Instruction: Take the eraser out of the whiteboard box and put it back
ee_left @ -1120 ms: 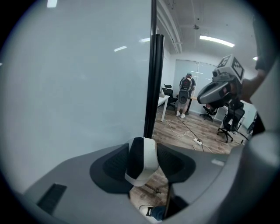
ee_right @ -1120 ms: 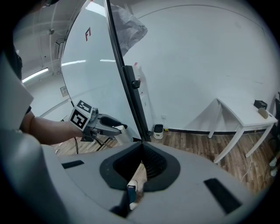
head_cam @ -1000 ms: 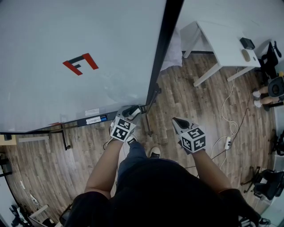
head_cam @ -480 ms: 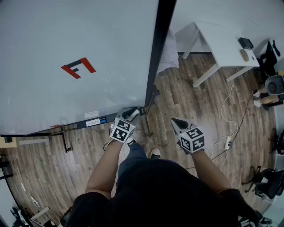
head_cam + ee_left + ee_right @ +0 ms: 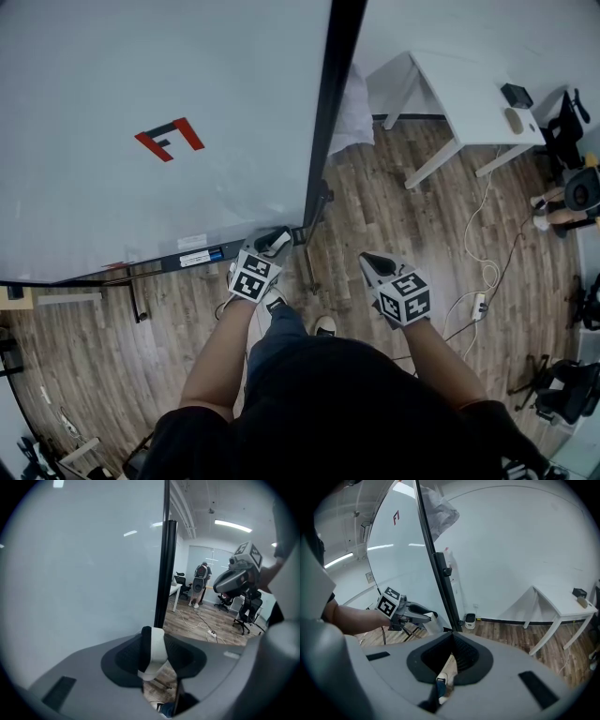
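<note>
L tongs just closing on eraser by whiteboard

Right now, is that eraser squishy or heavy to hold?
Probably light: the small eraser sits in the left gripper, whose jaws have just been closing on it. Its dark side looks like soft felt, so likely squishy, not slippery.

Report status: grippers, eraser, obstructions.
Left gripper jaws just been closing, now gripping eraser by tray end. Right gripper shut, empty. Whiteboard's black frame close alongside.
</note>
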Tool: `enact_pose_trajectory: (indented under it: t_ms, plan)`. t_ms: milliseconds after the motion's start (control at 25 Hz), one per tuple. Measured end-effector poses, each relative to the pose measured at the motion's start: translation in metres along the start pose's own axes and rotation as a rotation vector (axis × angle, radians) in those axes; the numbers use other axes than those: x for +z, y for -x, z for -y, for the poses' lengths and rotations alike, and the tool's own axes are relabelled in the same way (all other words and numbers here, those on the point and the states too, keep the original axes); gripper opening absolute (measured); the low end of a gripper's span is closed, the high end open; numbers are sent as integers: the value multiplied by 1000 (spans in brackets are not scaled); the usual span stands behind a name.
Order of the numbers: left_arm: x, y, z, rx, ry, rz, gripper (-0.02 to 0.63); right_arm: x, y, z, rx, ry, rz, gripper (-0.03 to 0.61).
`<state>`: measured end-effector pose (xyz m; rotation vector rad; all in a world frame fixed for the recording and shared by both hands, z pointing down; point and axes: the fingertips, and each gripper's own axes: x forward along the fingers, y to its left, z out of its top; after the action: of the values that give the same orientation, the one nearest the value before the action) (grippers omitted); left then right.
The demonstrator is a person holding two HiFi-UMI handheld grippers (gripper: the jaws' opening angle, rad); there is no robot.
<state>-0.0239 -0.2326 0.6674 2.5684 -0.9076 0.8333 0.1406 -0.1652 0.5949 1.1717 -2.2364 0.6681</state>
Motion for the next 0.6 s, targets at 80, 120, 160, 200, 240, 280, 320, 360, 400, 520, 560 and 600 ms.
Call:
enact_pose_trajectory:
  t_ms: [80, 120, 160, 200, 240, 280, 320, 360, 400, 520, 560, 600]
  plan:
    - [3, 3, 2, 5, -2, 2, 152, 0, 2, 0, 0, -1, 2, -5]
    - [4, 4, 2, 8, -5, 3, 152, 0, 2, 0, 1, 0, 3, -5]
    - [5, 5, 2, 11, -8, 8, 151, 1, 1, 0, 3, 1, 4, -5]
    - [6, 5, 1, 14, -11, 13, 150, 1, 1, -1, 5, 4, 5, -5]
    - [7, 6, 1, 16, -12, 18, 150, 2, 0, -2, 8, 7, 6, -5]
    - [8, 7, 0, 19, -12, 20, 150, 2, 0, -3, 10, 10, 7, -5]
    - [9, 9, 0, 21, -10, 22, 150, 2, 1, -4, 13, 12, 8, -5]
    - [10, 11, 1, 24, -8, 24, 150, 2, 2, -6, 16, 14, 9, -5]
    - [12, 12, 1, 26, -8, 27, 150, 2, 2, -7, 19, 16, 10, -5]
    - [18, 17, 4, 34, -11, 39, 149, 2, 3, -11, 32, 22, 13, -5]
    - [19, 19, 4, 37, -12, 42, 149, 2, 3, -12, 36, 25, 13, -5]
    - [20, 21, 4, 41, -10, 45, 149, 2, 3, -13, 40, 28, 14, -5]
